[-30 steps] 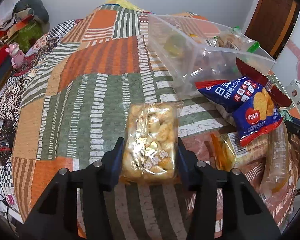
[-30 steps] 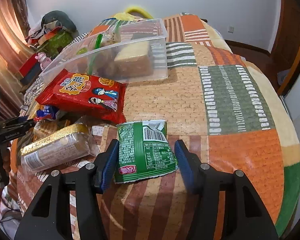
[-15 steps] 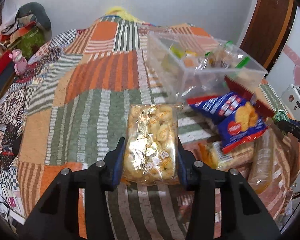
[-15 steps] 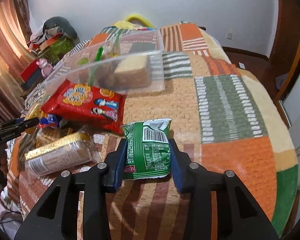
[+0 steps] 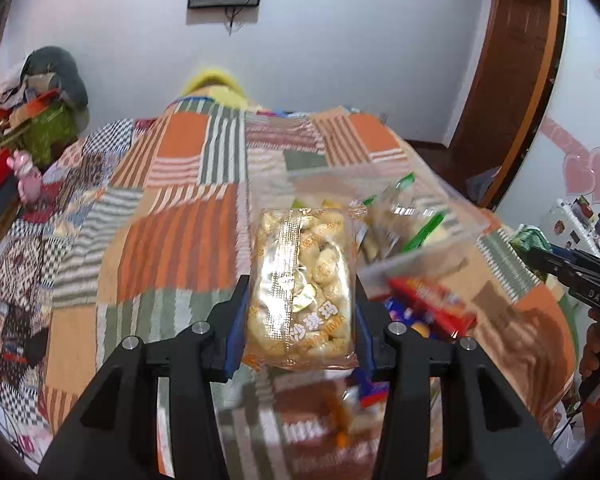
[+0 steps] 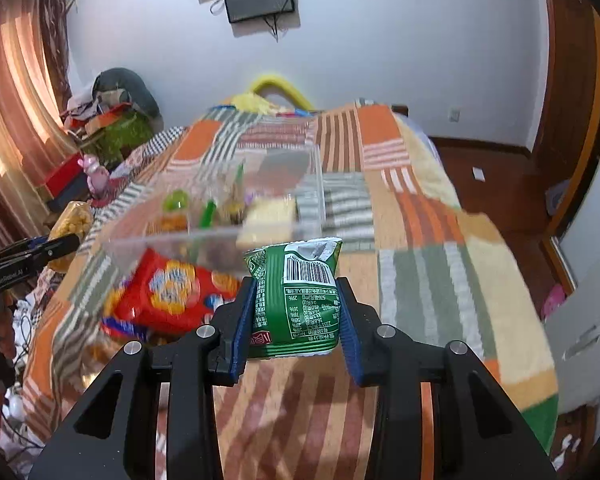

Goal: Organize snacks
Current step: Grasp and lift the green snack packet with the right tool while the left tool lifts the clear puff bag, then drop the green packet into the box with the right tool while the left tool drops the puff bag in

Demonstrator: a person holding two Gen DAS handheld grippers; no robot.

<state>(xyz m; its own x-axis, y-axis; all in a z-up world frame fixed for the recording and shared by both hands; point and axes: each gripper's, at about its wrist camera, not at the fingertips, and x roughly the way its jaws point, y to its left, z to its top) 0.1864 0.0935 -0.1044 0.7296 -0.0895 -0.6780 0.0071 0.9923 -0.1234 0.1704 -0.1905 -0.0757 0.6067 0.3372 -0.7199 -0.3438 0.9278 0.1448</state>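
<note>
Currently, a clear snack packet (image 5: 302, 286) is being gripped lengthwise by the left gripper (image 5: 300, 320), and a green packet (image 6: 298, 300) by the right gripper (image 6: 296, 320); the clear bin (image 6: 220, 236) is lying just beyond both, nearer the left.

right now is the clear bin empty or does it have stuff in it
Not empty: the clear bin already holds several snacks, including a pale block and green-trimmed packets.

open bin (image 6: 220, 236) top, snacks (image 6: 172, 296) alongside
</note>
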